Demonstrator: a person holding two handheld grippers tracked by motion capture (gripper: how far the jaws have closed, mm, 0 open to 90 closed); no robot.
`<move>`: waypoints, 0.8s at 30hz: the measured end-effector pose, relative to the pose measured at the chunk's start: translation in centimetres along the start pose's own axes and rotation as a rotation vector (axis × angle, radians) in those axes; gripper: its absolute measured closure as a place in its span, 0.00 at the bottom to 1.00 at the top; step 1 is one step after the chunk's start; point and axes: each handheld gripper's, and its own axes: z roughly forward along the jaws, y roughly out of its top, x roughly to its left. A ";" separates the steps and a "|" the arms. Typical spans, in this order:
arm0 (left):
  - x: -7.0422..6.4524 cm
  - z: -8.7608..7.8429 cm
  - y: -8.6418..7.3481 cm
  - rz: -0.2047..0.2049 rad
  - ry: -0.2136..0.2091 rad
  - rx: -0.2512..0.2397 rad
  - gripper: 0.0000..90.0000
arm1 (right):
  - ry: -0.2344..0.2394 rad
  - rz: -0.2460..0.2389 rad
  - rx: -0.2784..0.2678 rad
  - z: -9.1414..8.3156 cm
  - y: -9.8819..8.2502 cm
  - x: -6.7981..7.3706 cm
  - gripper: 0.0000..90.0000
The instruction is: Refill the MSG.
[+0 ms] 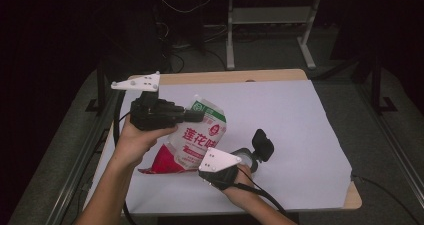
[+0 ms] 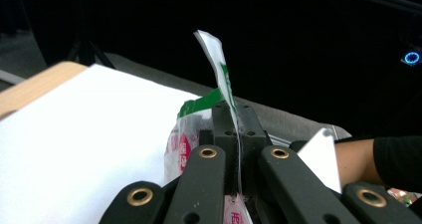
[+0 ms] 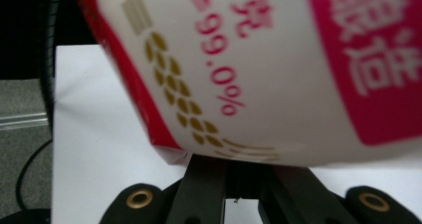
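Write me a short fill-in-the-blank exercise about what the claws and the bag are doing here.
1. The left claw is shut on the ____ edge of the bag.
2. The right claw meets the bag near its ____ end.
3. The bag is lifted above a ____ sheet that covers the table.

Missing words: top; bottom; white

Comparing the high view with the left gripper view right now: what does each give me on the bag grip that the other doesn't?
High view: the whole bag stands tilted on the white sheet, with the right gripper at its lower edge and the left gripper at its top.

Left gripper view: up close, the bag's thin green-and-white top edge runs between the shut jaws and sticks up past them.

Both: the left gripper shut on the bag's top, the white sheet and the table's wooden edge.
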 end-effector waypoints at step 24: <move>1.3 5.3 0.3 -0.038 -0.035 0.177 1.00 | 0.021 0.005 -0.025 0.0 -2.2 2.0 1.00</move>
